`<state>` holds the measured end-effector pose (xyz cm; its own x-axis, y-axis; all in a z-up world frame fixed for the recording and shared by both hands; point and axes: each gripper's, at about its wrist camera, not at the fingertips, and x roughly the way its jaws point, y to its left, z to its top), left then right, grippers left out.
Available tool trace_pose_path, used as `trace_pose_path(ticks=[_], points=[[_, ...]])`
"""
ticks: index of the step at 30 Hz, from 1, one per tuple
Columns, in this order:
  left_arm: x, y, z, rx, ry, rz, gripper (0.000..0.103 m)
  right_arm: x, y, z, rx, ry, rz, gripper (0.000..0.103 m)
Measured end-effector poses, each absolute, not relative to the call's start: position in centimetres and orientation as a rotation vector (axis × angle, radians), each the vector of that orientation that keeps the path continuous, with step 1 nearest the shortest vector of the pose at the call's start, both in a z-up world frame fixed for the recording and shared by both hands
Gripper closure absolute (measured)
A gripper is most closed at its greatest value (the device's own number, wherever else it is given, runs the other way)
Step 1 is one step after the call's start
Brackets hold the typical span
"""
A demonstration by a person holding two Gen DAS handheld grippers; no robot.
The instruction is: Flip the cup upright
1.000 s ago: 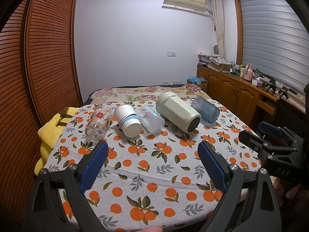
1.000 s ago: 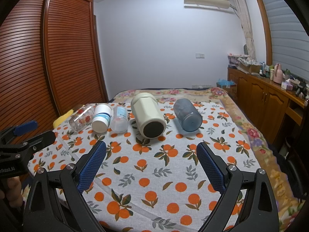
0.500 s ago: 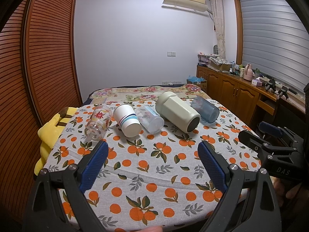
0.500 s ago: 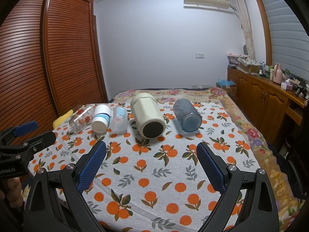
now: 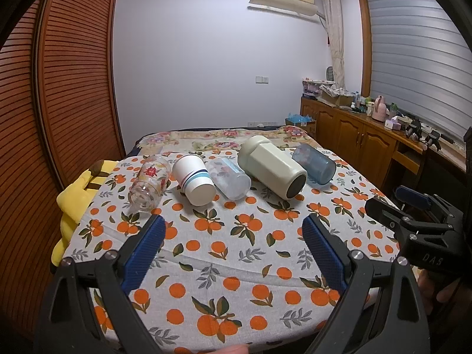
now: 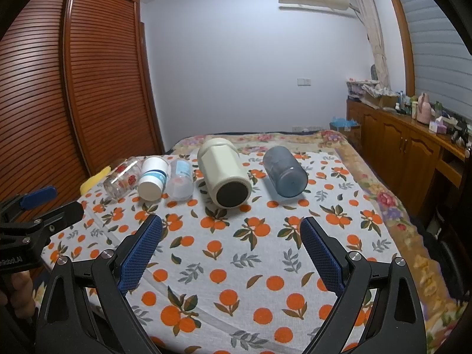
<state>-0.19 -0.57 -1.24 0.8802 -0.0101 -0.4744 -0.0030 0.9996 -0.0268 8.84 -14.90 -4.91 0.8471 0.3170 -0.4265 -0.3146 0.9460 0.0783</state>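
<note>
Several cups lie on their sides in a row on the orange-print cloth (image 5: 224,253): a clear glass with red flowers (image 5: 149,181), a white paper cup with blue stripes (image 5: 194,179), a clear plastic cup (image 5: 228,178), a big cream tumbler (image 5: 271,166) and a blue-grey cup (image 5: 314,163). They also show in the right wrist view: glass (image 6: 122,178), paper cup (image 6: 152,178), plastic cup (image 6: 180,179), tumbler (image 6: 224,172), blue-grey cup (image 6: 284,171). My left gripper (image 5: 233,244) and my right gripper (image 6: 230,246) are open and empty, well short of the row.
A yellow plush toy (image 5: 76,197) lies at the table's left edge beside the slatted wooden wardrobe (image 5: 59,103). A wooden sideboard (image 5: 368,144) with clutter stands along the right wall. The other hand-held gripper shows at the right edge of the left wrist view (image 5: 419,227).
</note>
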Motion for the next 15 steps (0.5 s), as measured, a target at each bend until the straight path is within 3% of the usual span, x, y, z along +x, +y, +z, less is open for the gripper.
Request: trace_pose_path(ticks=[15], points=[[1.4,0.8,-2.4,-0.058,0.532,-0.019,0.008,9.9,-15.1,-5.7,0.004,0.487,0.341,0.007]])
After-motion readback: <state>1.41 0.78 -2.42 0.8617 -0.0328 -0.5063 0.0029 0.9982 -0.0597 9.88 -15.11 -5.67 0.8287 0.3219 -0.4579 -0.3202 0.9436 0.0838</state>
